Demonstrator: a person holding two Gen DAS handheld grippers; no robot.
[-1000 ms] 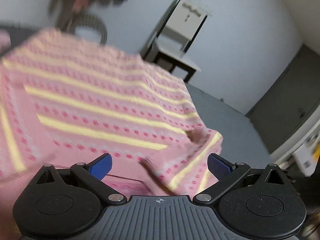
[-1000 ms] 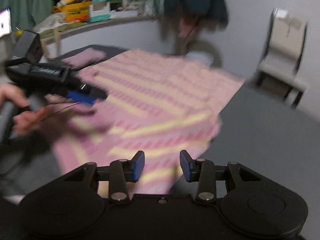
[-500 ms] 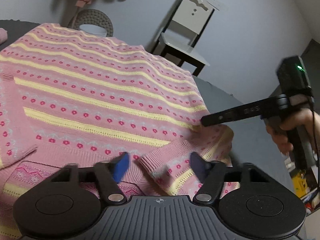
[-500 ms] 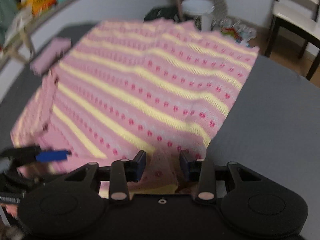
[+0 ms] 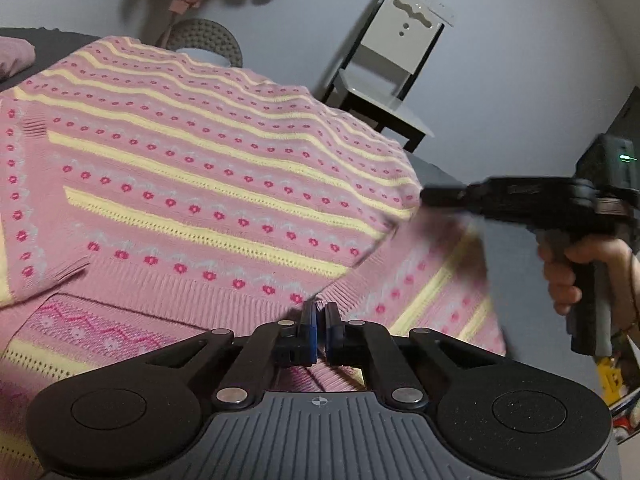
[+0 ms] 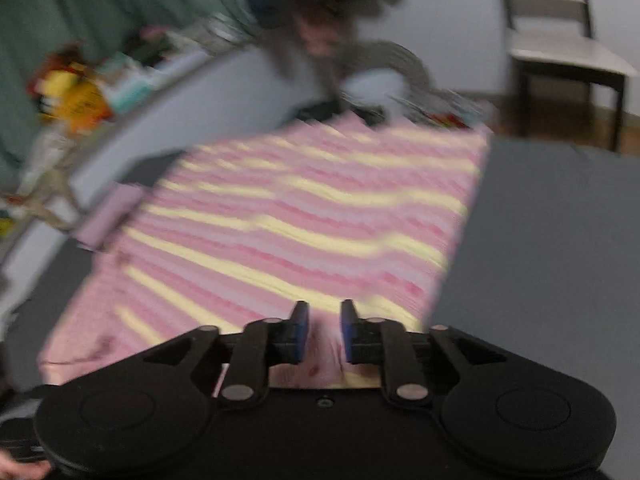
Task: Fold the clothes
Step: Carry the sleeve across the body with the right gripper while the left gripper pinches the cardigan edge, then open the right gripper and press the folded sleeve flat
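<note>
Grey wall behind, white chair upper right of left view, dark grey bench underneath. Pink sweater with yellow stripes and red dots spread across bench. Left hand-held gripper pinched onto sweater's ribbed cuff. Right hand-held gripper, blurred, clamps pink fabric at near edge.
</note>
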